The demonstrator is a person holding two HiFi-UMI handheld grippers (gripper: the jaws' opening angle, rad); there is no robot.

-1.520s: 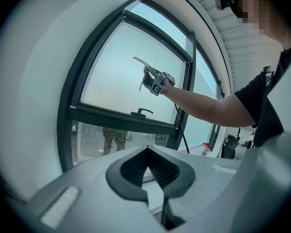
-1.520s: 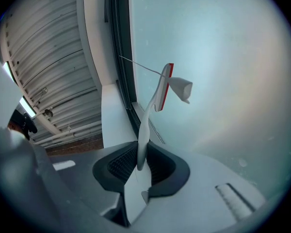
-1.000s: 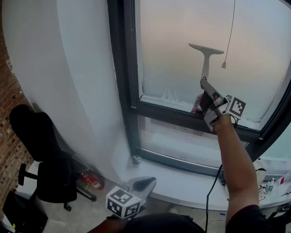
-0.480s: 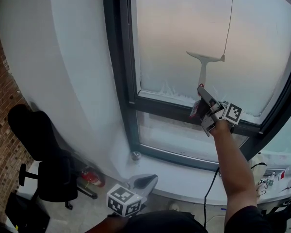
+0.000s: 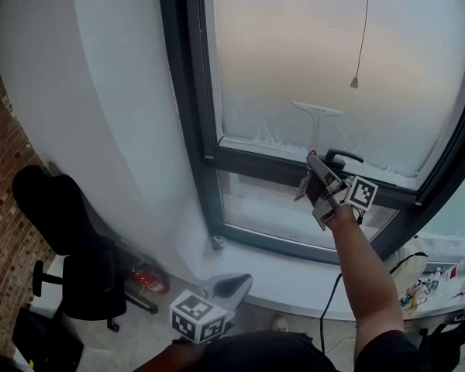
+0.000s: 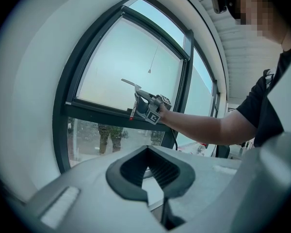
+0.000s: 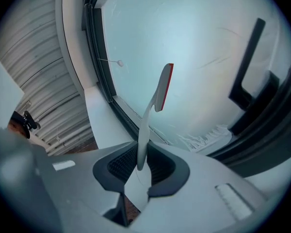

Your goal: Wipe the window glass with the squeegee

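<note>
Well, the right claw [image 7: 140, 168] is clamped on the squeegee [image 7: 158, 91] handle. The blade sits just above it against the frosted glass [image 5: 294, 45], probably so the rubber edge drags evenly. The left claw [image 6: 153, 166] hangs closed and empty, well below. No readable writing anywhere.

Two handheld grippers with pale grey bodies. The left gripper [image 5: 231, 287], near, and the right gripper [image 5: 311, 178], farther off, each have dark ribbed fingers [image 6: 172, 171] and a white cube [image 5: 195, 320] printed with black square markers. The person wears a black short-sleeved top [image 5: 387, 349] and a dark head camera [image 6: 219, 0].
</note>
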